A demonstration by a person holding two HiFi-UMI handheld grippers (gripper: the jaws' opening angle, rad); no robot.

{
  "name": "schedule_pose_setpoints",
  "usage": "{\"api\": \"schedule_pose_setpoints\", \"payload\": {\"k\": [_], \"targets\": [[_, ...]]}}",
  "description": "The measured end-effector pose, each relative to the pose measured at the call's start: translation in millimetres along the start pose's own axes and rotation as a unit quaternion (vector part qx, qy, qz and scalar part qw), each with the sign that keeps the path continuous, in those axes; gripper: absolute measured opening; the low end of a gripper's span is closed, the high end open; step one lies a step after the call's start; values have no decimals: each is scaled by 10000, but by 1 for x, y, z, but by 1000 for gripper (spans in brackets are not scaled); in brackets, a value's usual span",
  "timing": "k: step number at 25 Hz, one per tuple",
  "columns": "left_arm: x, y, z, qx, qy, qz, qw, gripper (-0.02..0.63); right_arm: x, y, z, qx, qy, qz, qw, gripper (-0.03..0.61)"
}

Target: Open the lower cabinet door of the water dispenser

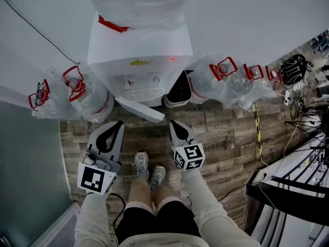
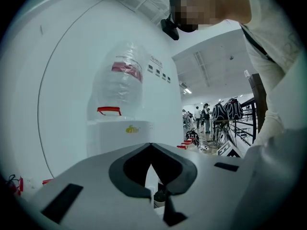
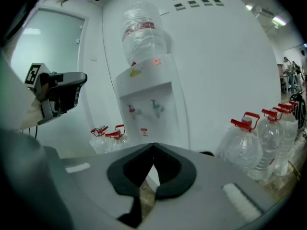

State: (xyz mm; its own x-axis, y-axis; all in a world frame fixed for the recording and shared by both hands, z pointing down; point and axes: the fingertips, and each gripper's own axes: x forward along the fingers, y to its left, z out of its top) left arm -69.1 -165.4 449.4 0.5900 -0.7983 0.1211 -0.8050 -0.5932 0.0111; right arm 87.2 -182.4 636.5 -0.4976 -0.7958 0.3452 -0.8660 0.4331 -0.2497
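Water dispenser (image 1: pixel 140 45) — yellow logo (image 1: pixel 136 63), seemingly illegible

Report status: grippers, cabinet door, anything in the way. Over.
Left gripper shut, empty. Right gripper shut, empty. Lower cabinet door stands open on water dispenser. Water jugs, black bin flank it; none before door.

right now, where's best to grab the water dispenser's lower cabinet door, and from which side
Probably its free edge: the lower cabinet door stands ajar, hinged at the water dispenser's left front corner, its other end swung out toward the person. It is a thin panel, so pinch across that edge from the right, nearest the shut right tongs.
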Motion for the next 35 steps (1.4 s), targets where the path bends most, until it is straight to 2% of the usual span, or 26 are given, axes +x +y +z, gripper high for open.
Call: {"api": "schedule_pose_setpoints", "payload": {"k": [2, 5, 11, 22, 35], "targets": [[-4, -2, 5, -5, 111, 45, 9999, 2, -8, 6, 17, -83, -78, 38, 9999, 8], [-10, -6, 21, 170, -1, 32, 9999, 2, -20, 17, 38, -203, -154, 99, 9996, 8], [-21, -18, 43, 67, 13, 58, 10000, 2, -49, 33, 81, -397, -271, 165, 9987, 8], [-43, -37, 83, 26, 29, 101, 9999, 2, -101, 55, 148, -343, -567, 295, 9974, 8], [-64, -53, 137, 5, -235, 301, 9993, 2, -157, 81, 222, -643, -1077, 315, 9916, 8]]}}
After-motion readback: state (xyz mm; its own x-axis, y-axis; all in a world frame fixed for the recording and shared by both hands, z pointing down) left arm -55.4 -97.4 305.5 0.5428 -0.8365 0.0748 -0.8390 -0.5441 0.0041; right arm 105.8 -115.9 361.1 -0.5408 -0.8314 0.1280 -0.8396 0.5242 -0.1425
